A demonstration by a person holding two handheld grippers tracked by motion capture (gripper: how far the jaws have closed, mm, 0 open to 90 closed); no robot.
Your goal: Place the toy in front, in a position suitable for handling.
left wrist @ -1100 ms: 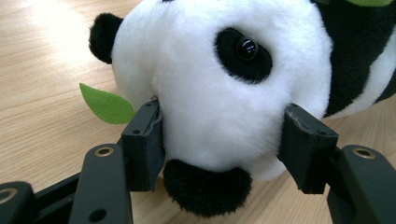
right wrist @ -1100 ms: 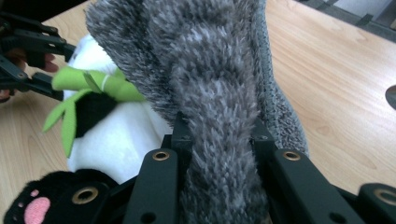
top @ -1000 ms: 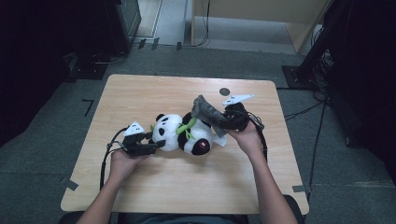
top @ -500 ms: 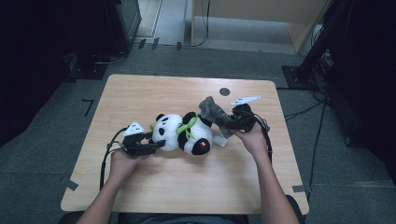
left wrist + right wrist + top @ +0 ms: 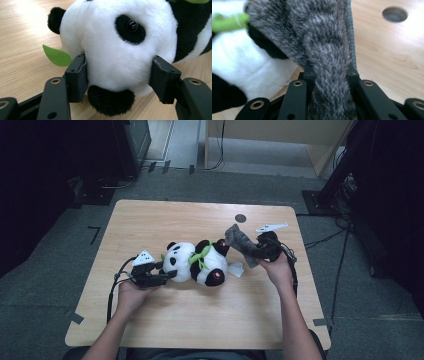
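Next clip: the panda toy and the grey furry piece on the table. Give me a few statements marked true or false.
1. The left gripper has its jaws on either side of the panda's head. True.
2. The right gripper is empty. False: it is shut on the grey furry piece.
3. The panda stands upright. False: it lies on the table.
4. The table has a round hole near its far edge. True.

table: light wood, on grey floor | round hole: in table, near its far edge | wooden cabinet: beyond table's far side
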